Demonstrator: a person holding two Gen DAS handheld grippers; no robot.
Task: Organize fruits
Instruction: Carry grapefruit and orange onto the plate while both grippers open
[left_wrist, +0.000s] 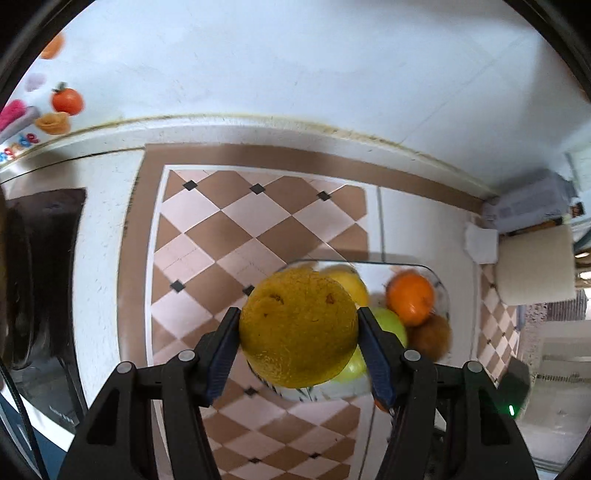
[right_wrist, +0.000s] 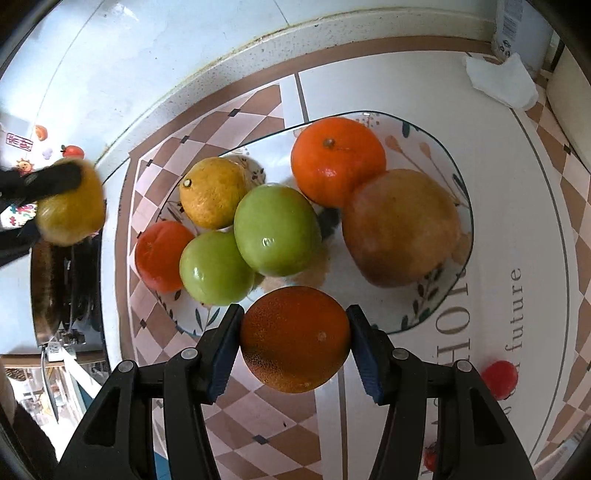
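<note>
Right gripper clamps a dark orange at the near edge of the plate. On the plate: two green apples, a lemon, two oranges, a brown fruit. Far left, left gripper clamps a yellow citrus above the tablecloth.

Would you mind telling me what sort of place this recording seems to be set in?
Probably a home kitchen or dining corner: a table under a checkered printed tablecloth, a floral plate piled with fruit, and fruit-shaped decorations on the white wall behind.
</note>
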